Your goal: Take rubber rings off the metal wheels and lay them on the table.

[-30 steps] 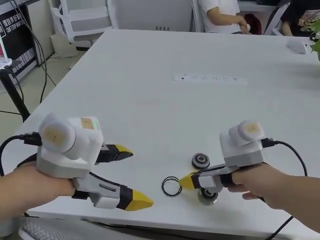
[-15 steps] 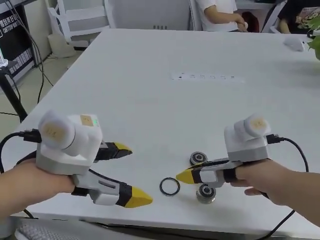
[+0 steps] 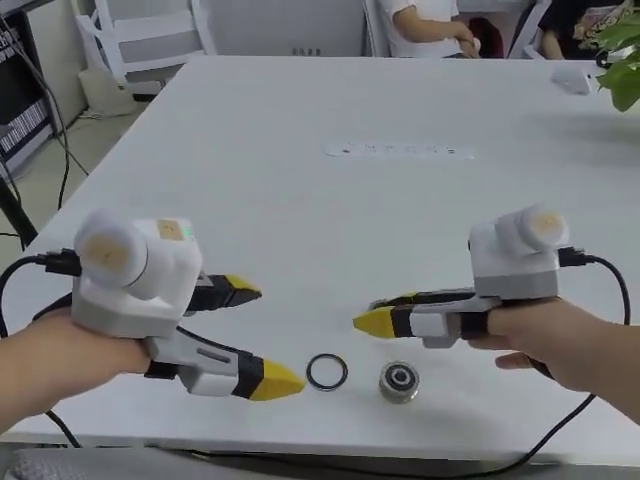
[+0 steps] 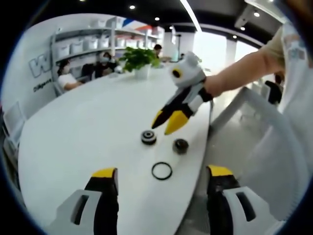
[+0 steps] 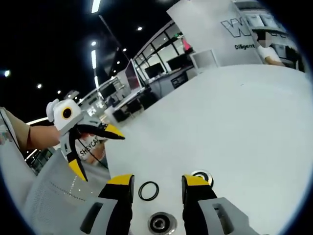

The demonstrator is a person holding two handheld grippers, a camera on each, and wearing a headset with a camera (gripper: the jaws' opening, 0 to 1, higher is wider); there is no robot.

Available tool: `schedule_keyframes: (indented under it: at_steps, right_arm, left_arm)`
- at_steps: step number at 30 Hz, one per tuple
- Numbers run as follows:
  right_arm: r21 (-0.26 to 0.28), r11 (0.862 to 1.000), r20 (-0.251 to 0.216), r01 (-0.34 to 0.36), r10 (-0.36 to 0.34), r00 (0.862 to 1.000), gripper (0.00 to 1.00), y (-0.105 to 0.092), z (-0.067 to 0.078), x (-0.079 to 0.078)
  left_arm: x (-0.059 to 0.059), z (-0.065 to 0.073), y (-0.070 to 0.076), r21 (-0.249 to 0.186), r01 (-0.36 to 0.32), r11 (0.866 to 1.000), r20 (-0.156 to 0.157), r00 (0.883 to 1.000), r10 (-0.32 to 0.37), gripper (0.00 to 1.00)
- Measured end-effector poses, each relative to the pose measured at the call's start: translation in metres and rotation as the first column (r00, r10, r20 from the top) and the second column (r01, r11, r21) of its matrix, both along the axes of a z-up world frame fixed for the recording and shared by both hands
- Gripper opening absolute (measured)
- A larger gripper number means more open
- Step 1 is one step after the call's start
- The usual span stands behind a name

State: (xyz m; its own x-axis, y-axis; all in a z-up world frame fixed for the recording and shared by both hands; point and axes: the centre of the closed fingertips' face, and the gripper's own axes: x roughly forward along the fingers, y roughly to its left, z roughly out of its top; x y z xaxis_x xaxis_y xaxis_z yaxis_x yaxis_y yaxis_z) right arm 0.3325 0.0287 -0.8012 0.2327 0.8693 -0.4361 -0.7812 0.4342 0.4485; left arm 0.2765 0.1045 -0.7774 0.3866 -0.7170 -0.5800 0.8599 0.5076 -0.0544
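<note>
The ring (image 3: 327, 372) looks light and limp. The wheel (image 3: 400, 381) at its 3 o'clock is likely heavy and slick, so pinch its rubber edge. Left gripper (image 3: 275, 338) is spread wide, right gripper (image 3: 368, 314) slightly parted.

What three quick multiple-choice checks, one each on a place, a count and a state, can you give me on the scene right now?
1. Where is the loose rubber ring?
A. held up in the air
B. flat on the table, beside a metal wheel
C. hanging over the edge

2. How many metal wheels does the left gripper view show?
A. one
B. two
C. four

3. How do the left gripper fingers stand?
A. shut on the ring
B. shut on a wheel
C. open, holding nothing

Answers:
1 B: in the head view, the ring lies on the white top, just left of the wheel.
2 B: two wheels sit beyond the ring.
3 C: the fingers are wide apart with nothing between them.
</note>
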Motion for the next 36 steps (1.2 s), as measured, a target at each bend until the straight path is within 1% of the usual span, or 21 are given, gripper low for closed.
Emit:
schedule_keyframes:
  at_steps: [8,11,13,16,17,19,22,31,36]
  right_arm:
    - [-0.004,1.000,0.038,0.024,-0.024,0.999,0.40,-0.015,0.004,0.007]
    - [-0.015,1.000,0.064,0.019,-0.018,0.998,0.40,-0.018,0.003,0.009]
    - [-0.025,1.000,0.071,0.012,-0.010,0.997,0.40,-0.020,0.001,0.008]
    - [-0.038,0.999,0.083,0.006,-0.003,0.997,0.39,-0.023,-0.002,0.009]
    - [-0.048,0.999,0.094,0.001,0.004,0.996,0.39,-0.025,-0.004,0.010]
    - [-0.056,0.998,0.099,-0.002,0.007,0.995,0.39,-0.027,-0.007,0.011]
    - [-0.061,0.998,0.108,-0.002,0.008,0.994,0.38,-0.030,-0.012,0.014]
    - [-0.099,0.995,0.130,-0.016,0.029,0.991,0.36,-0.037,-0.026,0.020]
    - [-0.119,0.992,0.147,-0.036,0.053,0.988,0.34,-0.038,-0.035,0.023]
  left_arm:
    - [0.013,-0.002,-0.009,0.005,0.008,1.000,0.005,1.000,-0.008,0.72]
    - [0.019,-0.003,-0.013,0.006,0.010,1.000,0.007,1.000,-0.010,0.71]
    - [0.024,-0.004,-0.015,0.009,0.014,1.000,0.012,1.000,-0.014,0.69]
    - [0.032,-0.006,-0.018,0.011,0.017,1.000,0.012,1.000,-0.017,0.69]
    - [0.035,-0.007,-0.020,0.013,0.019,1.000,0.011,1.000,-0.019,0.69]
    - [0.038,-0.009,-0.024,0.016,0.024,1.000,0.012,1.000,-0.024,0.68]
    - [0.043,-0.011,-0.029,0.025,0.035,0.999,0.027,0.999,-0.036,0.63]
    - [0.056,-0.020,-0.039,0.035,0.040,0.999,0.018,0.999,-0.040,0.60]
    - [0.062,-0.029,-0.043,0.044,0.052,0.998,0.004,0.999,-0.052,0.59]
